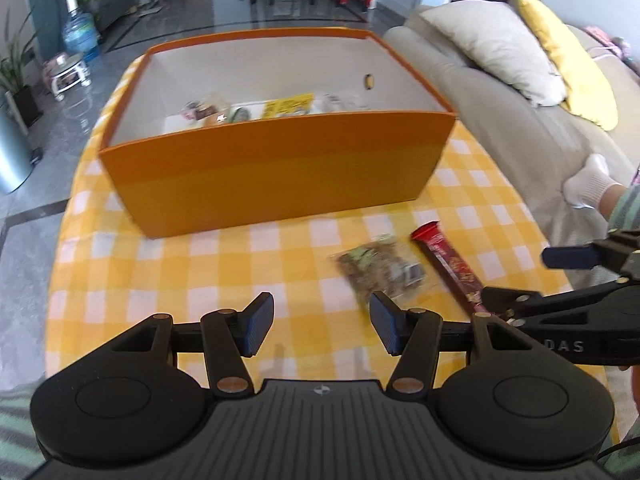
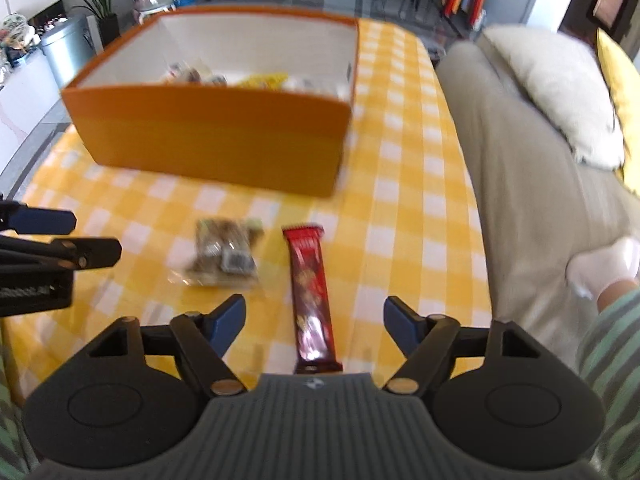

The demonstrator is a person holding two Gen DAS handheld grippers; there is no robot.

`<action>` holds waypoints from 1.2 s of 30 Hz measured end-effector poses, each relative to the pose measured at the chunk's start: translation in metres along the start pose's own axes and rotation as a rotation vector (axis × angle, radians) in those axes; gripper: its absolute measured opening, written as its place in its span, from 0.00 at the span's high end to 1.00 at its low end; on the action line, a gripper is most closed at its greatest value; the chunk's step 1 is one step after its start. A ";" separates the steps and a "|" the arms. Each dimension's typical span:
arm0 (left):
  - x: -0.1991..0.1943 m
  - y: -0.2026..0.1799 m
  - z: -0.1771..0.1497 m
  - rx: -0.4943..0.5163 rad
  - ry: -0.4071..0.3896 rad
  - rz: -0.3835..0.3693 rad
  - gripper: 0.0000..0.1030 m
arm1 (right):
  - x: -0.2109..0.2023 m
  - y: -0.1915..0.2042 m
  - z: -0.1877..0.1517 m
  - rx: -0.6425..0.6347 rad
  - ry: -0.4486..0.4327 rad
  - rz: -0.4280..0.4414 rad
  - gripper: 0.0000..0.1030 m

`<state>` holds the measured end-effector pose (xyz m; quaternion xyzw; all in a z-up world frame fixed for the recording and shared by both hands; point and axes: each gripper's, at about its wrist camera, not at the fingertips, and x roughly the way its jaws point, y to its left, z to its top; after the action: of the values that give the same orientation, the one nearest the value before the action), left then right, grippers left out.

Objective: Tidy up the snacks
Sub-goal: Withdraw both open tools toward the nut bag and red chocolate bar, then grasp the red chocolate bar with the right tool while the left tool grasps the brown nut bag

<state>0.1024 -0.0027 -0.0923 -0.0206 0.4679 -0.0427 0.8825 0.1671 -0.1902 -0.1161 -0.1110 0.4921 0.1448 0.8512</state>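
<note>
left wrist view: the left hand-held gripper [image 1: 321,325] hangs released over a bench [image 1: 120,280] covered in yellow and white check cloth, its blue pads spread with nothing between them. at twelve o'clock stands a large orange box [image 1: 276,168], open on top, with several snack packets [image 1: 244,110] lying on its white floor. at two o'clock, between the box and the gripper, a clear bag of brown snacks [image 1: 380,266] lies flat, and just beside it a red wrapped bar [image 1: 450,266] points toward the box. the right hand-held gripper [image 1: 532,278] reaches in from three o'clock, its lower finger over the near end of the bar.

right wrist view: the right hand-held gripper [image 2: 314,320] is also released, fingers wide apart, with the red wrapped bar [image 2: 311,300] lying on the cloth between them, untouched. the clear bag [image 2: 224,254] sits at eleven o'clock. a beige sofa [image 2: 520,152] with a cream cushion [image 2: 560,92] runs along three o'clock, close against the bench edge.
</note>
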 end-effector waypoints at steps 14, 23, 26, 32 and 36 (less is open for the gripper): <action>0.036 -0.016 0.012 -0.019 0.038 -0.108 0.36 | 0.036 -0.011 -0.003 0.017 0.023 0.071 0.47; 0.064 -0.025 0.024 -0.169 0.065 -0.043 0.32 | 0.060 -0.019 0.006 0.119 0.082 0.132 0.62; 0.075 -0.023 0.024 -0.216 0.103 -0.062 0.32 | 0.064 -0.018 0.009 0.127 0.087 0.137 0.62; 0.088 -0.020 0.027 -0.299 0.139 -0.062 0.30 | 0.072 -0.010 0.009 0.076 0.088 0.117 0.70; 0.094 -0.023 0.026 -0.296 0.161 -0.056 0.25 | 0.074 -0.008 0.011 0.069 0.089 0.118 0.71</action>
<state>0.1755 -0.0350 -0.1533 -0.1600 0.5375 0.0005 0.8279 0.2137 -0.1835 -0.1747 -0.0587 0.5398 0.1725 0.8219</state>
